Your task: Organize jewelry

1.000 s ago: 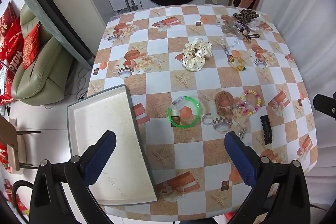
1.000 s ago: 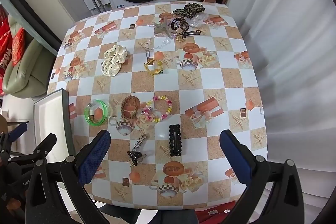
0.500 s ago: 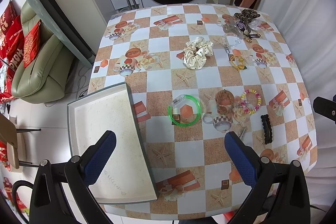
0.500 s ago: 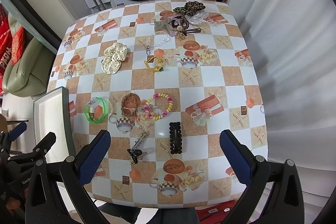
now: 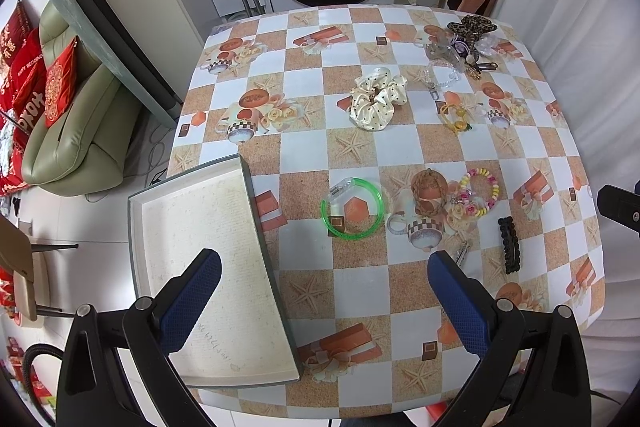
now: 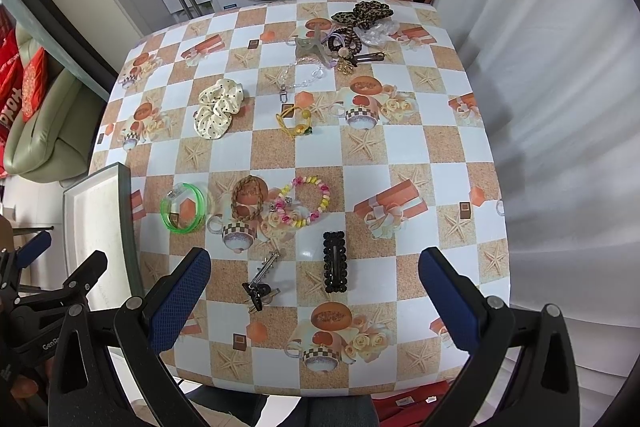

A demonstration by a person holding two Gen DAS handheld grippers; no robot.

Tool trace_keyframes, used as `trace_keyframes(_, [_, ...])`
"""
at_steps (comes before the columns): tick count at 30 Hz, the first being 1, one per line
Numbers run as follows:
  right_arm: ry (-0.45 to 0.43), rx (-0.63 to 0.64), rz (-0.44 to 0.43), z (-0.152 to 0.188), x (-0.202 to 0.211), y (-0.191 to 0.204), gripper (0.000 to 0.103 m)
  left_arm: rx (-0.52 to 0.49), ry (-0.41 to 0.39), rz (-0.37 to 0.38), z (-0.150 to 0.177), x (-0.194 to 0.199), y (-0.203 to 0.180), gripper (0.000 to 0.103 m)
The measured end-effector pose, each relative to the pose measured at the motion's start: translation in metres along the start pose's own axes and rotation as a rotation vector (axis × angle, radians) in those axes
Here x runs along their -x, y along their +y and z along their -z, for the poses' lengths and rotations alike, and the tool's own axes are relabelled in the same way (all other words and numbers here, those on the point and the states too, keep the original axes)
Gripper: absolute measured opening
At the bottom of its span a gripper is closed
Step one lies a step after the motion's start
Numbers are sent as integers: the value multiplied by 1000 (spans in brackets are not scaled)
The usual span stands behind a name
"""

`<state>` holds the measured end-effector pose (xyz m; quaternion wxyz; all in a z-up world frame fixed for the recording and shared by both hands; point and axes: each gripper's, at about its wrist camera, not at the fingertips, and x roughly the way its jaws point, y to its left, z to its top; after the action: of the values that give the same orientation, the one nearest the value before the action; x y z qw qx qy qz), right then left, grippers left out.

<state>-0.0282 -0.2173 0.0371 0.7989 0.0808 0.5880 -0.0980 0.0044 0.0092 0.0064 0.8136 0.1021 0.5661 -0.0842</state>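
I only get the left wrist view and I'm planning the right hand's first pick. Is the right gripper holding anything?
Observer: No. The right gripper is open and empty.
Operator: What lies nearest to it?
Observer: A black hair clip, pointing lengthwise away, framed between its fingers.
Operator: Something metal is half hidden left of that clip in my view. What is it?
Observer: A small bunch of metal hair clips with a black end, lying apart from the black hair clip.
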Motion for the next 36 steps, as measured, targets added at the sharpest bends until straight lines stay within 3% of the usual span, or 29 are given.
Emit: trace_keyframes(36, [7, -1, 0, 2, -2, 0, 103, -1, 4, -1, 0, -1, 0, 103])
